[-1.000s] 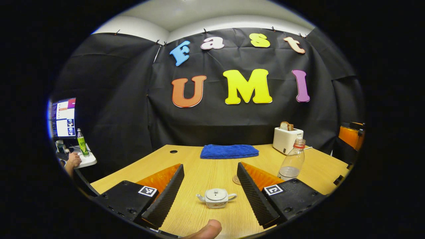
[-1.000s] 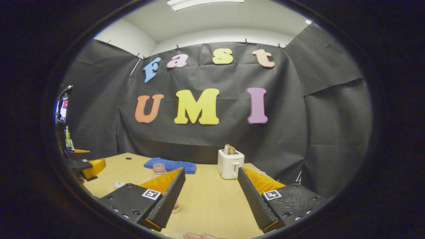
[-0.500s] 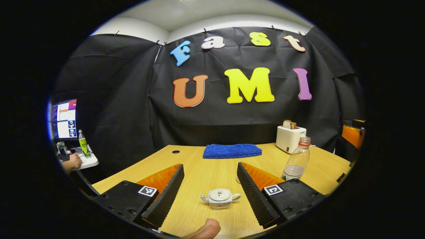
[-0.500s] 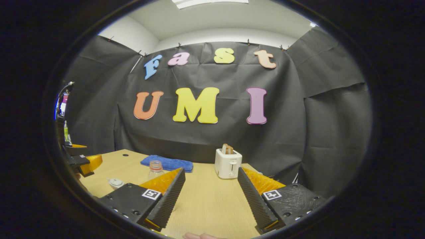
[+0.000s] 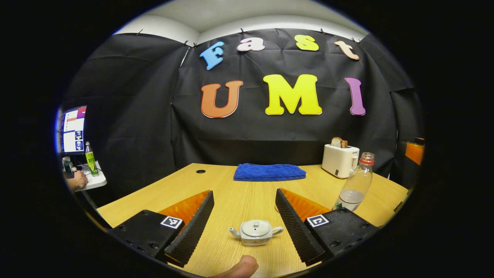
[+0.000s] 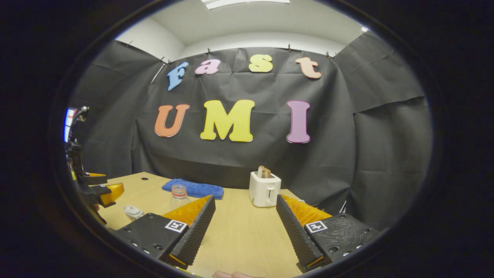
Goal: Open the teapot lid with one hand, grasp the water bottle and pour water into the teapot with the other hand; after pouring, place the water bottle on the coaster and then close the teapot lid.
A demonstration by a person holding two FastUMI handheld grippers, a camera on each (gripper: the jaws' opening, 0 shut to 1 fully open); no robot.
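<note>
My left tool [image 5: 244, 224] gapes wide and empty, the lidded teapot [image 5: 255, 232] at twelve o'clock between its fingers. My right tool [image 6: 244, 227] is likewise wide, bottle [image 6: 179, 196] at ten. Lid-lifting comes next, I judge.

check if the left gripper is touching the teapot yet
Apart. In the left gripper view the teapot sits on the table between the open jaws of the left gripper, with bare wood showing on both sides of it.
</note>
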